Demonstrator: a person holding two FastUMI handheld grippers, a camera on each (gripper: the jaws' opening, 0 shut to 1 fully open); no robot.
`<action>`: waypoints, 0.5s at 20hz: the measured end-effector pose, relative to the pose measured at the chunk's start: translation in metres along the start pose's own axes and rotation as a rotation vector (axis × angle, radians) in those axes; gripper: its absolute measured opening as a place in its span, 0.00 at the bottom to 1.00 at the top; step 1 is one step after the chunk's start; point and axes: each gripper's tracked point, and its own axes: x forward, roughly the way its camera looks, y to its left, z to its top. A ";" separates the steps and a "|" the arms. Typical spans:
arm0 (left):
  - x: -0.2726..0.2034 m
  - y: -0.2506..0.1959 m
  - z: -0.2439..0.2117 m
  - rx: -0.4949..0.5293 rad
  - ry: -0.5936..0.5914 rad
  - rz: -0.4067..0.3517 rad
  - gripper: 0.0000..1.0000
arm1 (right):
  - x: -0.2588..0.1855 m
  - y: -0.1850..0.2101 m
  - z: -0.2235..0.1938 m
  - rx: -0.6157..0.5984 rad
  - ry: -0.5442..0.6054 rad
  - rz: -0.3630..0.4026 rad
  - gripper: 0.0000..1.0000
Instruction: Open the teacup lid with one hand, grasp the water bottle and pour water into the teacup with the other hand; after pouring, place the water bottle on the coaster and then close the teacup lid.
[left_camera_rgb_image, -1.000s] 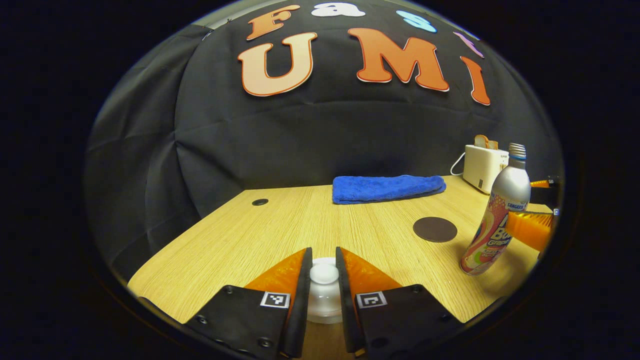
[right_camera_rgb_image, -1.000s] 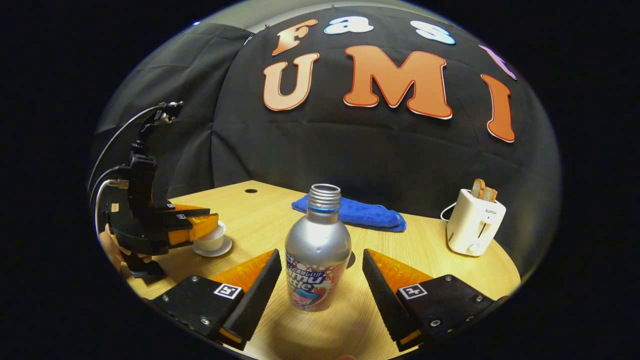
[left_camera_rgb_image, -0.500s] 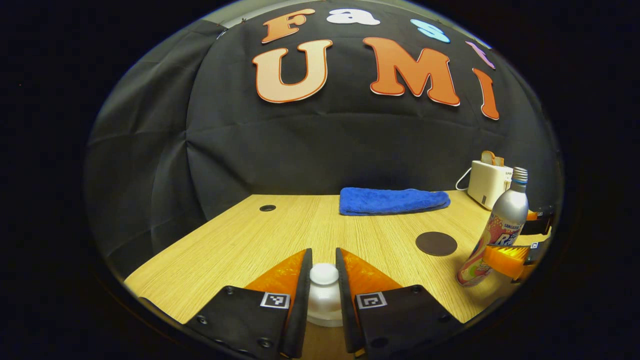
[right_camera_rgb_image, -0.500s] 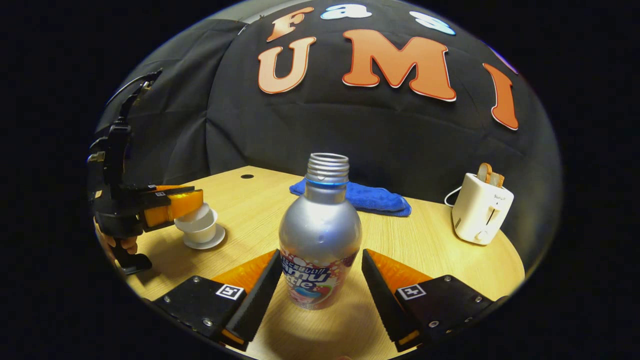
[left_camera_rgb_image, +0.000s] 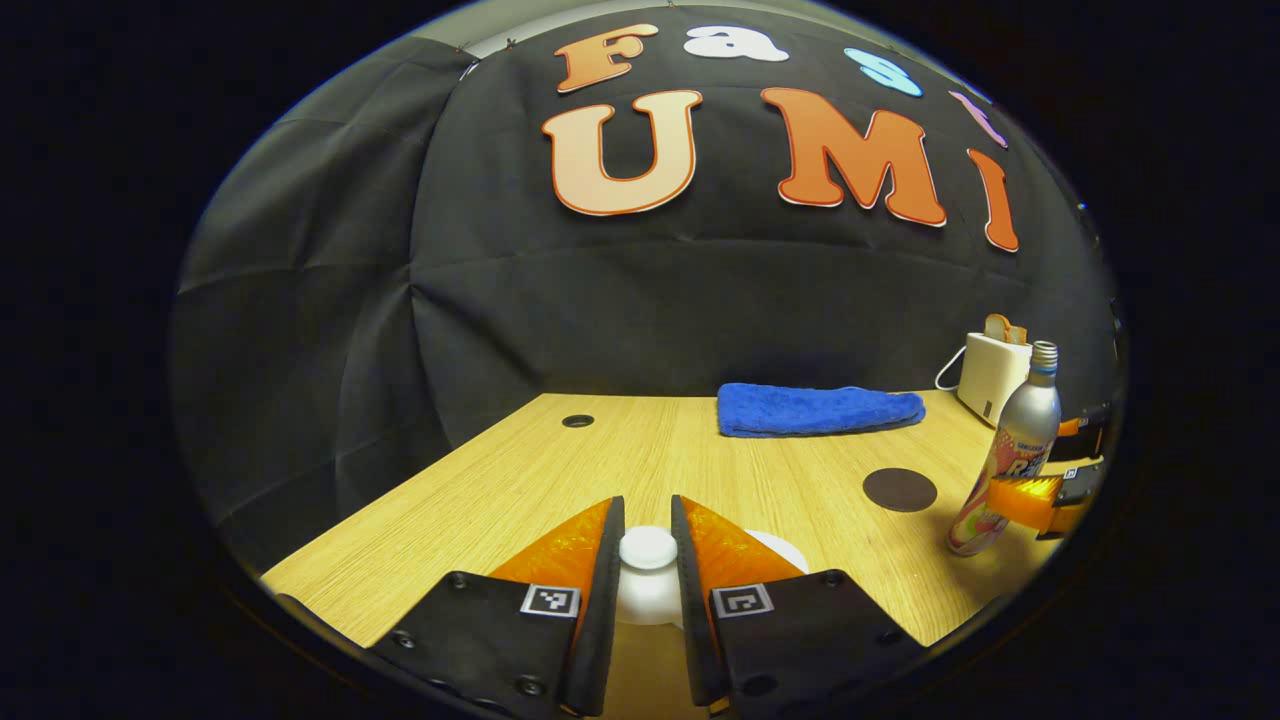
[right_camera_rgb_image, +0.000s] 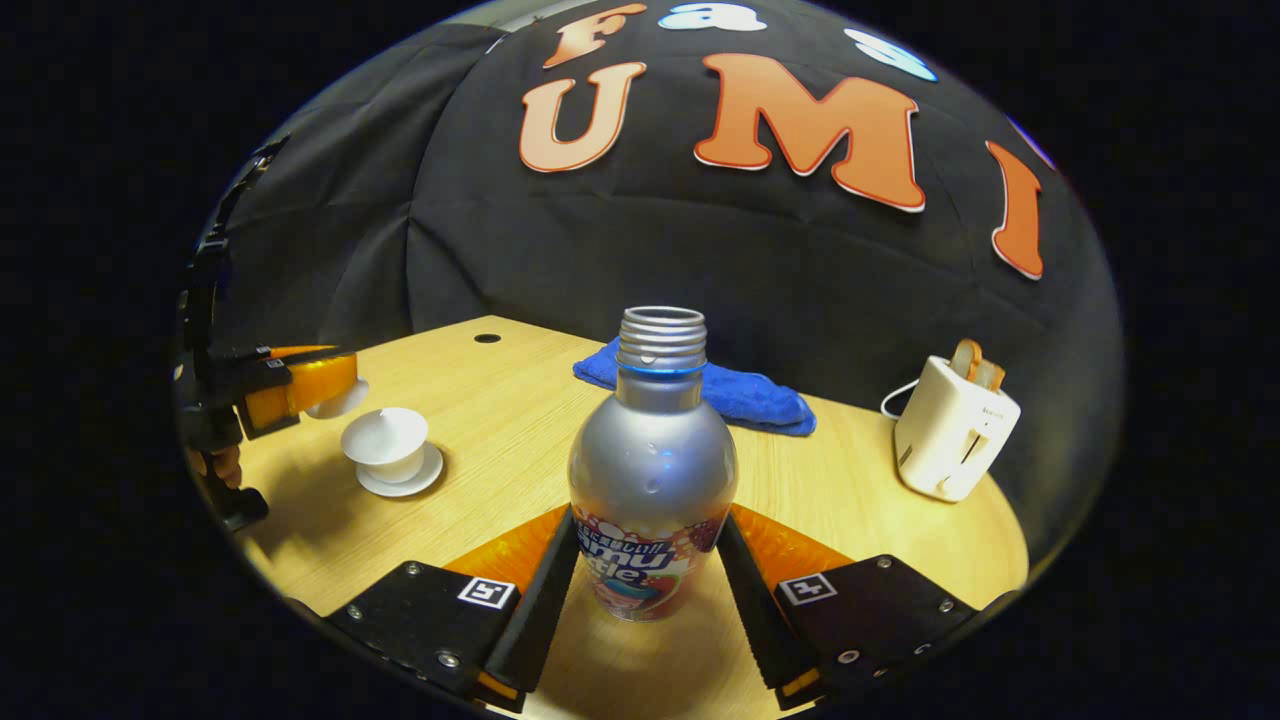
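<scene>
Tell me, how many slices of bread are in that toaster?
2, as far as I can see. Both stick up side by side from the top of the toaster at the table's far right; one slice stands in front of the other. More could be hidden inside.

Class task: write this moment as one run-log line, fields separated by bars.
left tongs: shut on teacup lid, lifted off teacup | right tongs: shut on water bottle, upright on table | coaster: bare | next: pour

The water bottle and the toaster carry print too small to read.
</scene>
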 end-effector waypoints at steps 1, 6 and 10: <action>-0.003 0.005 0.000 -0.001 0.000 0.005 0.34 | -0.001 -0.002 0.004 -0.029 -0.007 -0.015 0.81; -0.014 0.036 -0.001 -0.005 -0.003 0.047 0.30 | -0.001 -0.008 0.030 -0.185 -0.019 -0.072 0.79; -0.019 0.060 -0.005 -0.028 -0.002 0.072 0.34 | 0.002 0.003 0.044 -0.261 -0.011 -0.079 0.78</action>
